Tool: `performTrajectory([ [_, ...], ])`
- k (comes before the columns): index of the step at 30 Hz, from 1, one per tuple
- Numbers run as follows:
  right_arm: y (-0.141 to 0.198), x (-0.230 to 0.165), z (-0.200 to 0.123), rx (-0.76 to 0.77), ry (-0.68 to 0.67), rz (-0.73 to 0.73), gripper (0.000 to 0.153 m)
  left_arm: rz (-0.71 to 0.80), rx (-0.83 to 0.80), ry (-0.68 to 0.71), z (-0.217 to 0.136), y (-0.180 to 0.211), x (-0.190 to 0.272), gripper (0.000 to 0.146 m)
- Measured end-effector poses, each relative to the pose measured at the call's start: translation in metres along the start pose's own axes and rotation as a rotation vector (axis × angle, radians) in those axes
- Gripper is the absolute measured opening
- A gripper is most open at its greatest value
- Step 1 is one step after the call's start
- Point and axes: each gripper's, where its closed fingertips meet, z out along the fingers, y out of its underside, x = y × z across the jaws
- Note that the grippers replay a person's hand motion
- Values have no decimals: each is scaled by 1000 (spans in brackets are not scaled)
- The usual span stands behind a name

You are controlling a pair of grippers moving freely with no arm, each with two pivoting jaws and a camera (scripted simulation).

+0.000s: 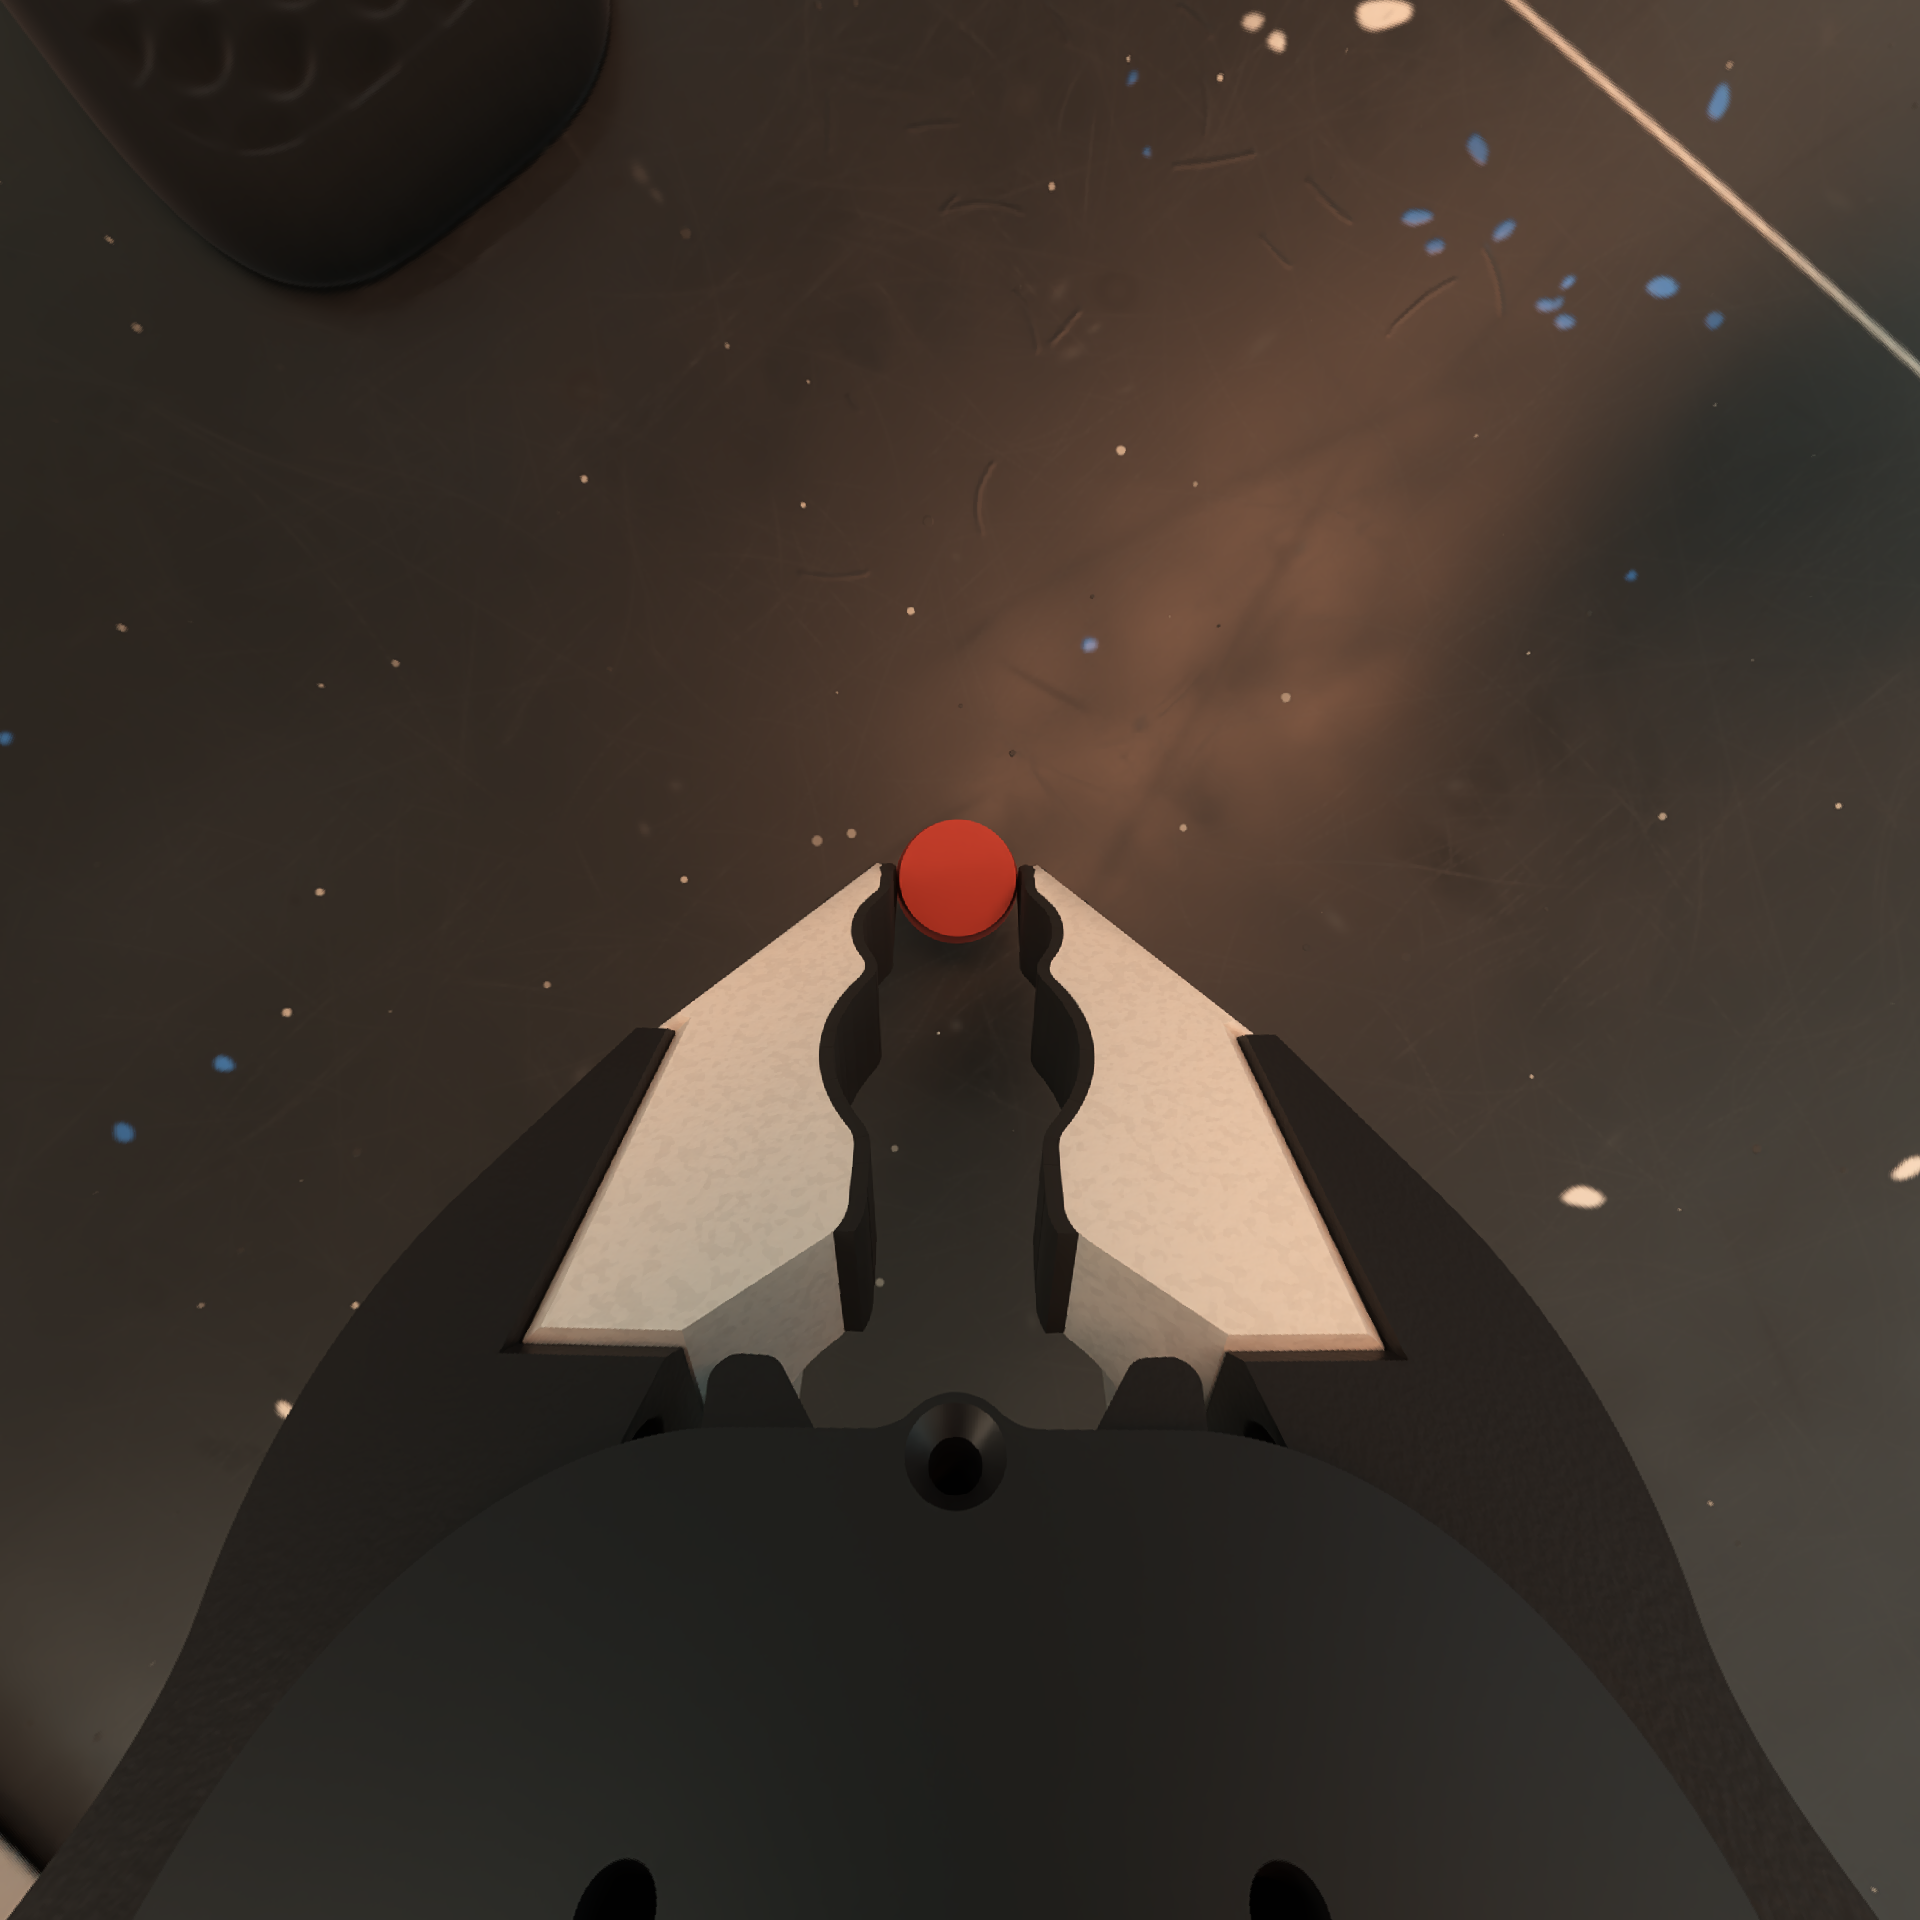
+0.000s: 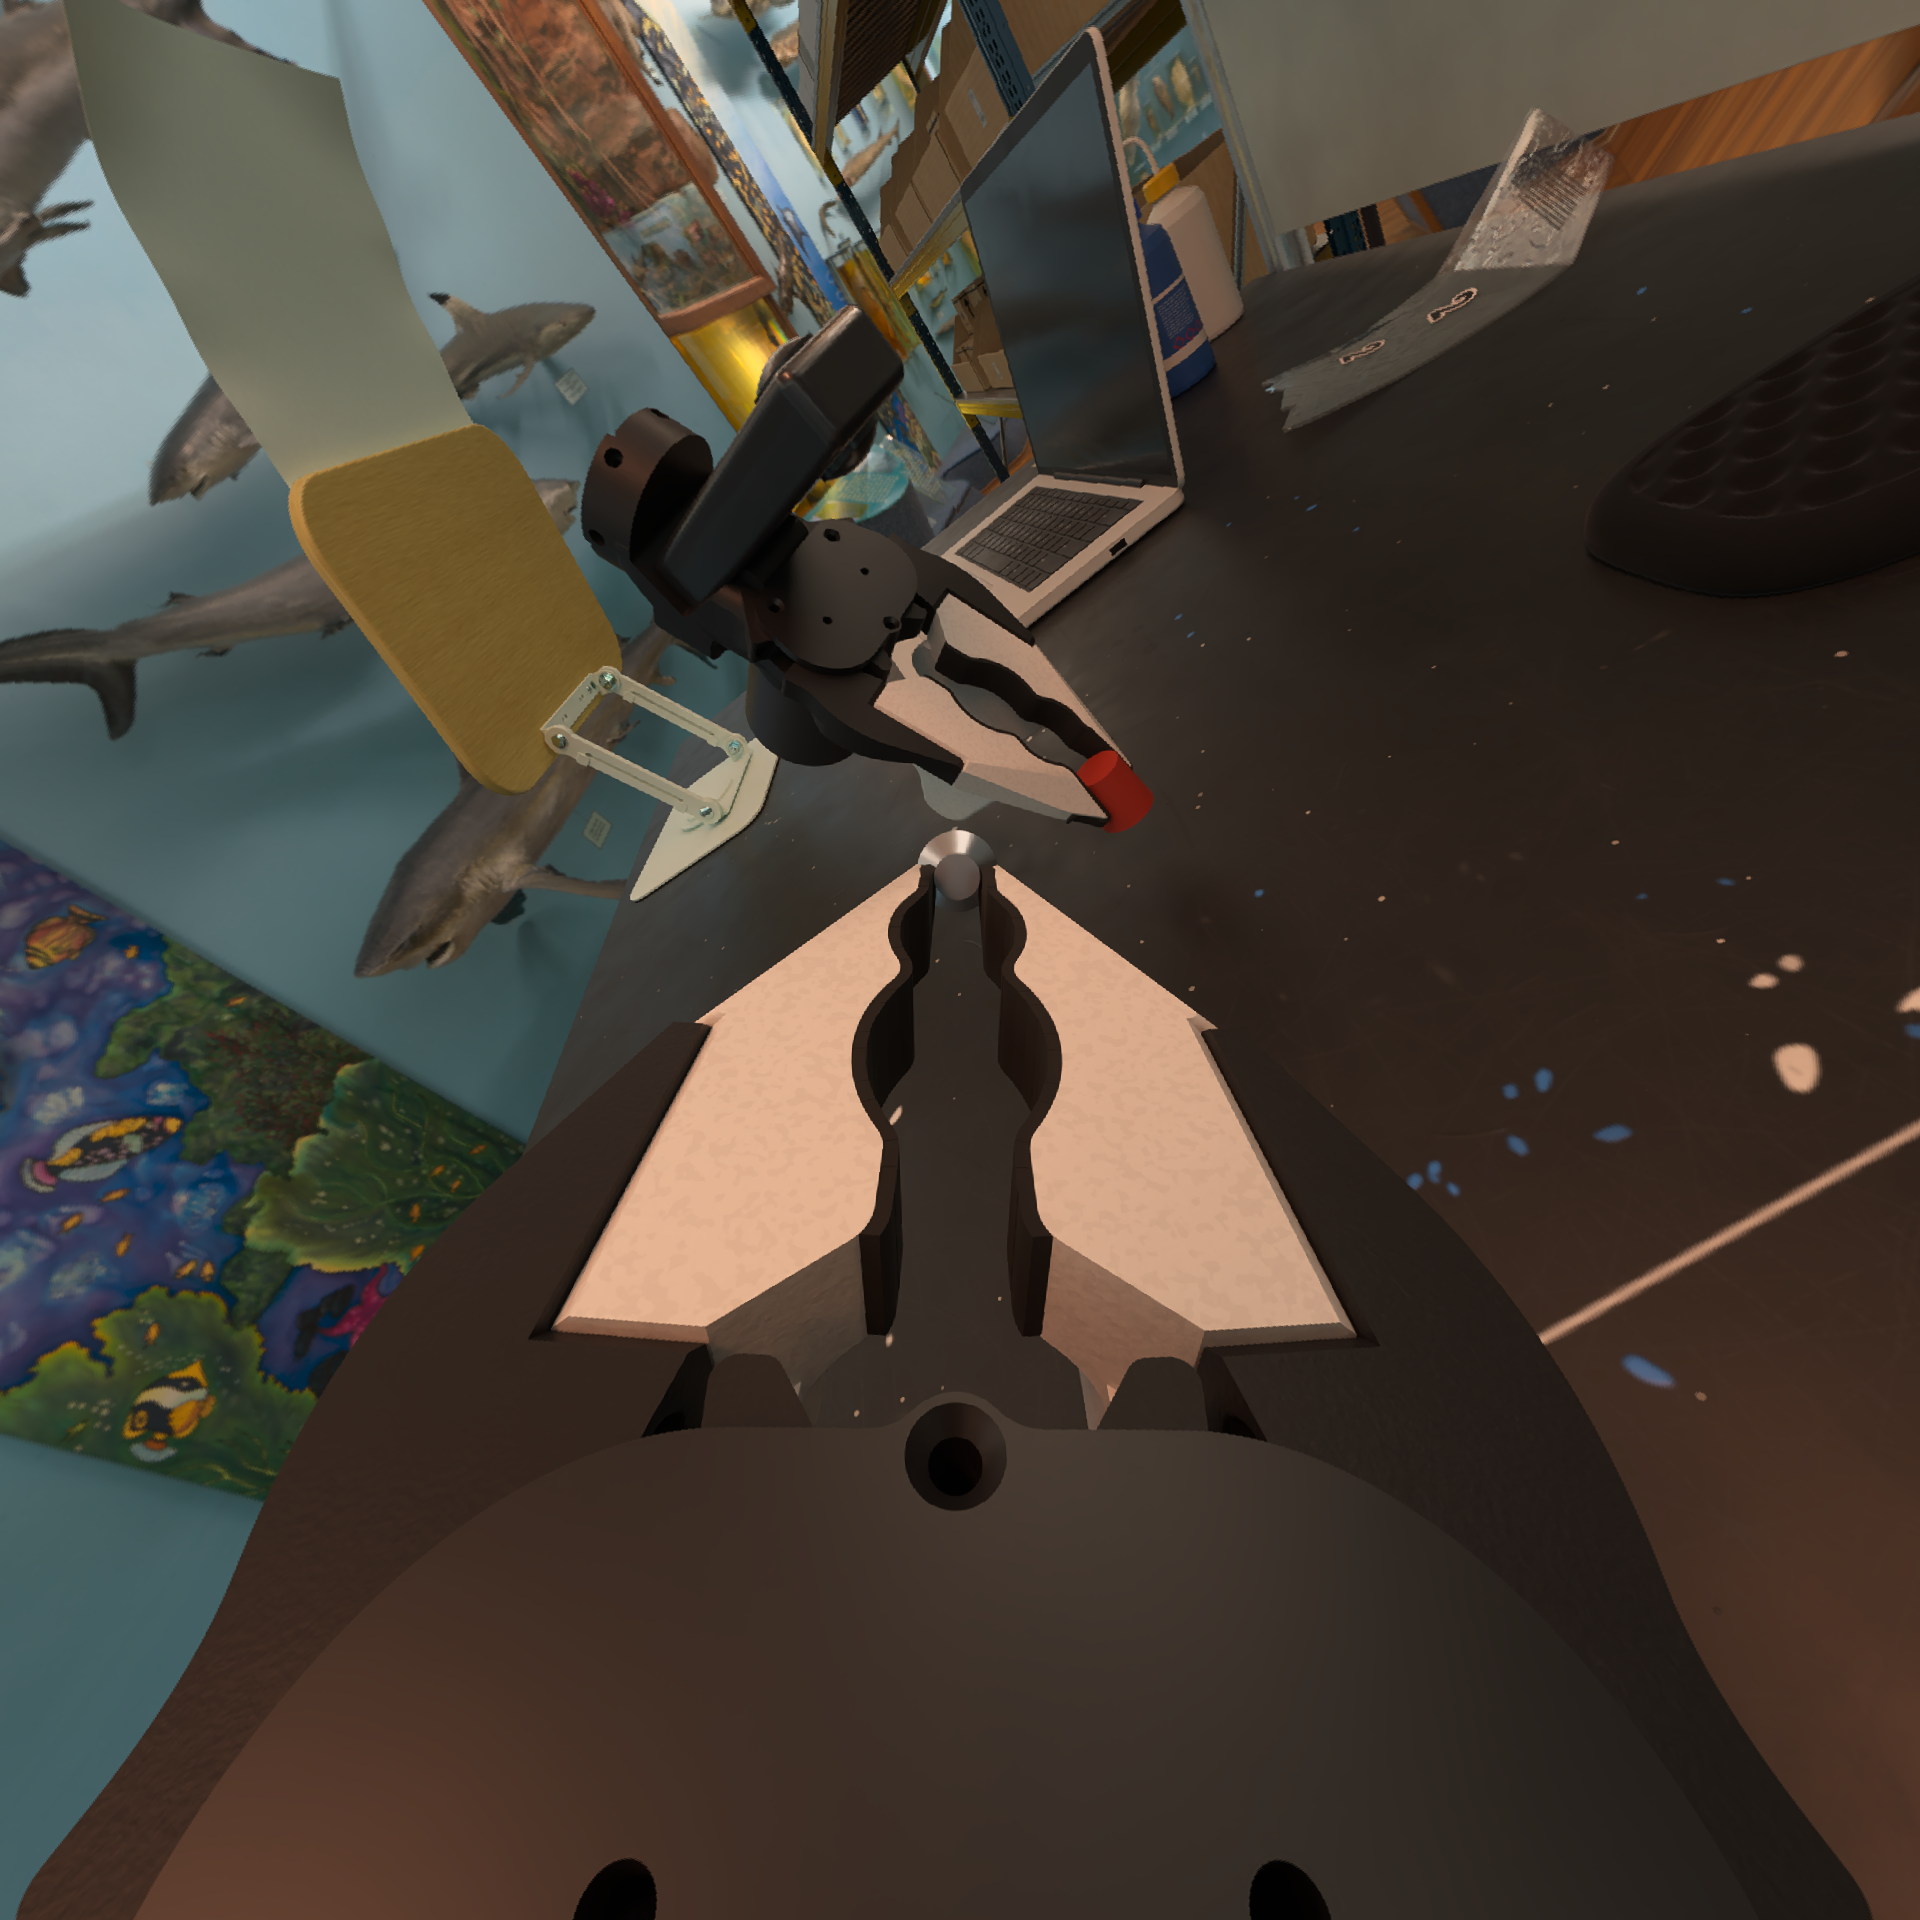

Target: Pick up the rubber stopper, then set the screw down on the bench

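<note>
In the left wrist view my left gripper [image 1: 957, 883] is shut on the red rubber stopper [image 1: 956, 878], held at its fingertips above the dark speckled bench [image 1: 1247, 623]. The right wrist view shows that left gripper [image 2: 1101, 795] farther off with the red stopper [image 2: 1117, 792] in its tips, above the bench [image 2: 1455, 831]. My right gripper [image 2: 958, 883] is shut on the grey metal screw [image 2: 956, 871], whose round head shows between the fingertips, just short of the left gripper.
A black textured pad [image 1: 312, 125] lies on the bench at the far left; it also shows in the right wrist view [image 2: 1787, 468]. An open laptop [image 2: 1070, 416], bottles [image 2: 1195, 270] and a clear bag [image 2: 1455, 301] stand farther back. A wooden paddle on a bracket [image 2: 457, 603] stands at the bench edge.
</note>
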Motion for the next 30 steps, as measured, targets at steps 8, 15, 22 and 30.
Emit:
performTrajectory([
  [8, -3, -3, -4, 3, 5, -15, 8, 20, 24, -31, -12, -9, 1, 23],
  [15, -24, -1, -28, 37, 55, -59, 8, 27, 52, -46, -21, -18, 0, 23],
  [22, -69, 31, -92, 92, 250, -159, 8, 27, 68, -54, -27, -24, 0, 23],
  [30, -91, 93, -161, 49, 505, -172, 8, 24, 70, -68, -30, -26, 1, 23],
])
